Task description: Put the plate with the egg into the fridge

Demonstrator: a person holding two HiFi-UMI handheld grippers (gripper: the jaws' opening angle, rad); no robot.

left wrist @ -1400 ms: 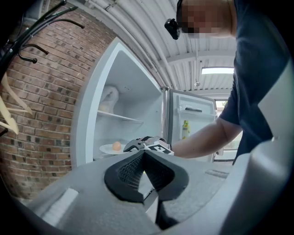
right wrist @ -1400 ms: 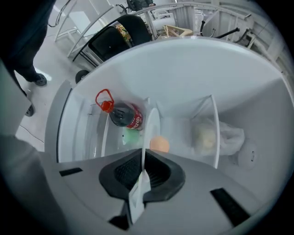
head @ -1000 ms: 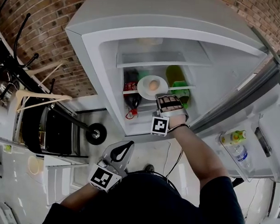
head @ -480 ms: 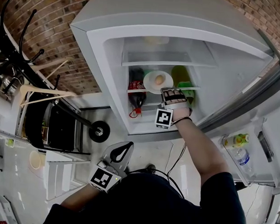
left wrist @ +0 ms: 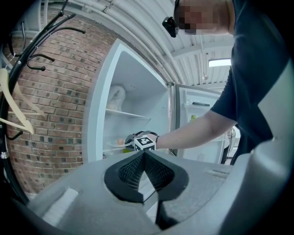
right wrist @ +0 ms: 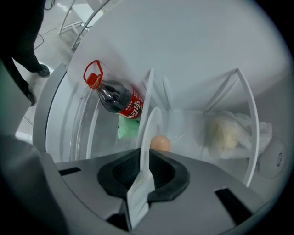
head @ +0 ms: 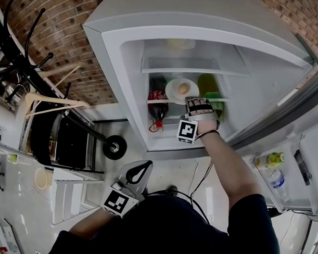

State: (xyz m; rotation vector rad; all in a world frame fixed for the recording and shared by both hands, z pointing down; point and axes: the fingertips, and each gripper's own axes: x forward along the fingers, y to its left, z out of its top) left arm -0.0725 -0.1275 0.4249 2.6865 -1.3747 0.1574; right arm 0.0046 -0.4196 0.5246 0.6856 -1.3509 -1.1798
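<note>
The right gripper, jaws opening, has the plate rim between them (egg aboard) at the fridge shelf front edge. The left gripper is closed, empty.

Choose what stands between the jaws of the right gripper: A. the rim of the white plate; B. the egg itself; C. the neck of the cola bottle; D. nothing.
A: the right gripper view shows the rim of the white plate between the jaws of the right gripper, which are opening; the egg lies beyond them.

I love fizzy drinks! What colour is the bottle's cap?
The cap is red. It shows best in the right gripper view.
</note>
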